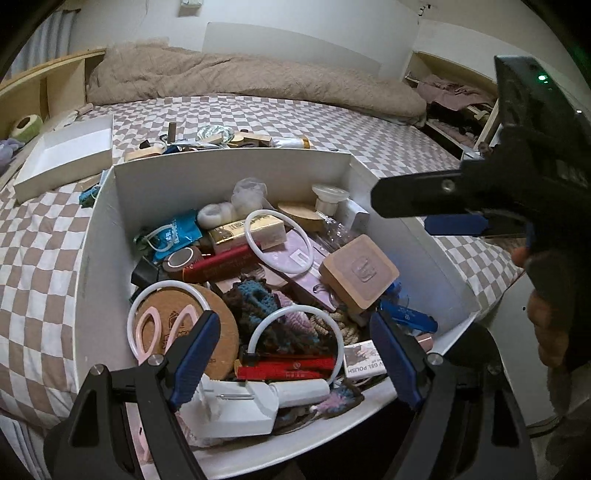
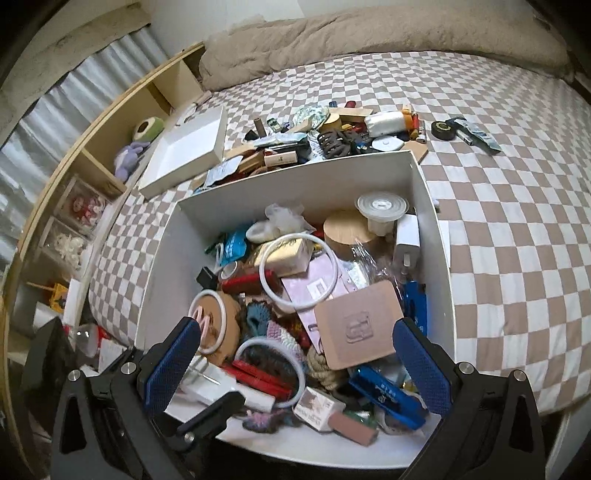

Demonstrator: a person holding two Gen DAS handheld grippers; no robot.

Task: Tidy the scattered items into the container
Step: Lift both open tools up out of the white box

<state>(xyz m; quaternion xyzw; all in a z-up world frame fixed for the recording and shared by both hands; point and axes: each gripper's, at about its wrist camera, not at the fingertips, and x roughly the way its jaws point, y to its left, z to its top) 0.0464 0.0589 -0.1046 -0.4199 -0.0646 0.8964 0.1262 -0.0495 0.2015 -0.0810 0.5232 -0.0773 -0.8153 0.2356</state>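
Claws: your left claw [image 1: 295,354] and right claw [image 2: 295,363] gape, released.
Box [image 2: 295,177]: one, holding three white rings [image 2: 299,271].
Lid [image 2: 184,155]: one, near bed's edge.

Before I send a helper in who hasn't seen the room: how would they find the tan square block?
Find the white box on the checked bed. At its right side, the tan square block lies tilted on top of the clutter. It alone is flat and square with rounded corners and a stamped emblem.

A bed [image 2: 498,229] with a brown-and-white checked cover carries a full white box [image 2: 436,206], a heap of loose small items [image 2: 332,136] behind it, an empty white lid [image 2: 184,155] and a rumpled beige duvet [image 2: 369,29] along the far edge.
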